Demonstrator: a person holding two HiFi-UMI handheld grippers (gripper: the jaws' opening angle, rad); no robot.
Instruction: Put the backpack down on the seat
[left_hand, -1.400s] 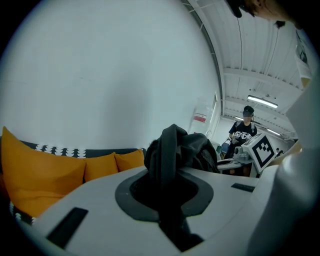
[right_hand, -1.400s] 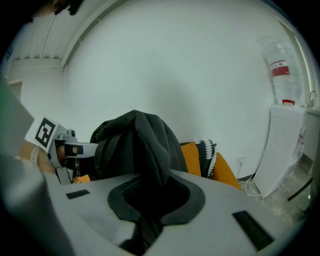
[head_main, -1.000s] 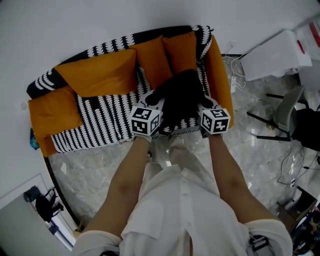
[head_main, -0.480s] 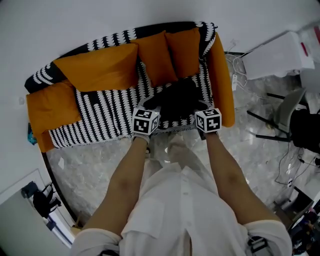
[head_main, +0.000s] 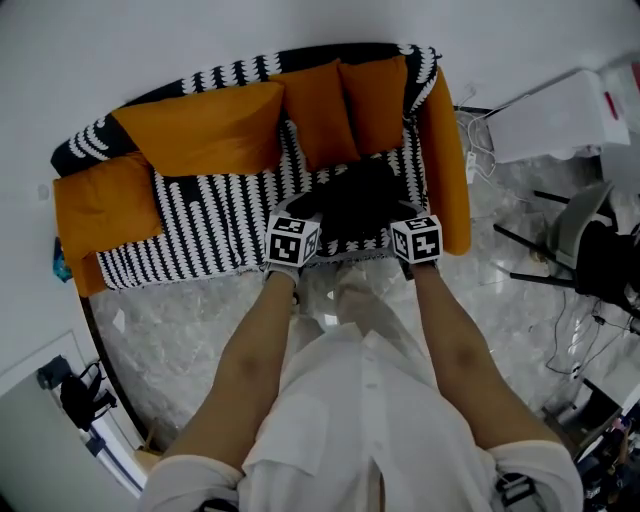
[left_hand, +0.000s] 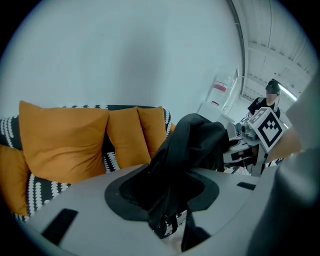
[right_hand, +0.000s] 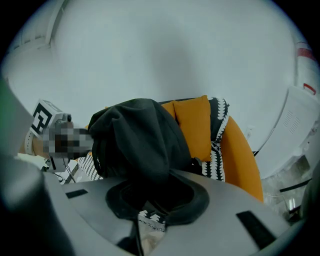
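Note:
The black backpack (head_main: 355, 205) rests slumped on the striped seat (head_main: 200, 240) at the sofa's right end, by the orange armrest (head_main: 445, 170). My left gripper (head_main: 305, 214) is at its left side and my right gripper (head_main: 402, 214) at its right. In the left gripper view the jaws are opening, and a fold of the backpack (left_hand: 195, 145) still hangs loosely through the gap of the left gripper (left_hand: 170, 220). The right gripper (right_hand: 147, 215) is also opening, with the backpack (right_hand: 135, 140) draped over its gap and seat pattern showing below.
Three orange cushions (head_main: 205, 130) lean on the sofa back. A white unit (head_main: 560, 115), cables and a dark chair (head_main: 590, 250) stand on the marble floor to the right. A person (left_hand: 270, 100) stands far off in the left gripper view.
The backpack has sunk lower and flatter onto the seat. Both grippers have come down with it and stay at its sides.

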